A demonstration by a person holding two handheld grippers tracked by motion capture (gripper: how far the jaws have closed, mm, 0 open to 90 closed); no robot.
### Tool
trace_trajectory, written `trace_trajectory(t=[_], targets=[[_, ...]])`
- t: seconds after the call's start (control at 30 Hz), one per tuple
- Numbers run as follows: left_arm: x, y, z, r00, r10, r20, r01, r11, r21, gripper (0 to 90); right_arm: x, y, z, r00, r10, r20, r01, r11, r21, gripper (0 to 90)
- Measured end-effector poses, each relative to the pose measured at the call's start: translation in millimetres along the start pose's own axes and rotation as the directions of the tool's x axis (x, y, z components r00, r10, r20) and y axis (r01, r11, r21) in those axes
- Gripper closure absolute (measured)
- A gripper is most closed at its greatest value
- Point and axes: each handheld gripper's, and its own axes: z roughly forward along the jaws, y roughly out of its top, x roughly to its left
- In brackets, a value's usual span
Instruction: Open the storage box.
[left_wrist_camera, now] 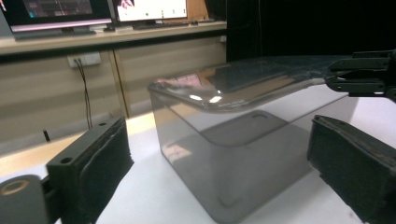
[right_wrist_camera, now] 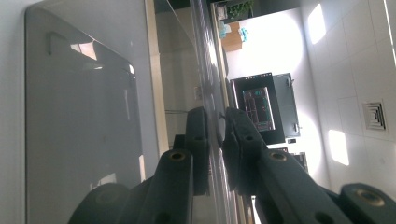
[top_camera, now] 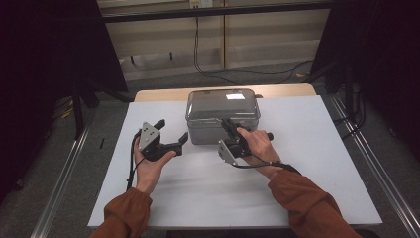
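A smoky, see-through plastic box [top_camera: 223, 116] with a clear lid [top_camera: 222, 102] stands toward the far middle of the white surface [top_camera: 307, 163], its long side facing the person. In the left gripper view the box [left_wrist_camera: 233, 172] is upright, with the lid [left_wrist_camera: 243, 84] overhanging its walls.

The right gripper [top_camera: 229, 126] is at the box's near edge, tipped on its side in the person's right hand [top_camera: 257, 146]. In the right gripper view its jaws are closed on the lid's rim [right_wrist_camera: 212, 116], one pad on each face of the thin clear edge, with the box wall [right_wrist_camera: 79, 116] to one side.

The left gripper [top_camera: 171, 131] sits just beside the box's near left corner, held in the left hand [top_camera: 151, 166]. Its jaws stand wide apart, holding nothing; in the left gripper view the box corner lies ahead between them, not touching either pad. The right gripper [left_wrist_camera: 362, 77] shows at the lid's far end there.
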Motion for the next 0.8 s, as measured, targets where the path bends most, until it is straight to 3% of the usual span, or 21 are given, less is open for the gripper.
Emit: trace_trajectory(t=[0.2, 0.43, 0.57, 0.8], targets=[[3.5, -1.1, 17.4, 0.9991, -0.041, -0.003, 0.041, 0.999, 0.015, 5.4, -5.6, 0.0, 0.3, 1.0, 0.003, 0.002, -0.003, 1.0, 0.004, 81.3], [10.5, 2.7, 37.8, 0.9998, -0.019, 0.011, 0.018, 0.9983, 0.055, 4.8, -12.5, 0.2, 0.9, 0.9999, 0.002, 0.016, -0.002, 1.0, -0.003, 81.4], [14.5, 6.0, 49.6, 0.9997, -0.019, -0.012, 0.02, 0.9984, 0.052, 4.9, -14.5, 1.0, 1.3, 0.9998, -0.001, 0.022, 0.001, 1.0, -0.002, 81.3], [14.9, 11.0, 63.5, 0.9998, 0.008, -0.018, -0.007, 0.9995, 0.031, 6.3, -16.3, 0.5, 1.4, 0.9996, 0.006, 0.028, -0.006, 1.0, -0.004, 81.1]])
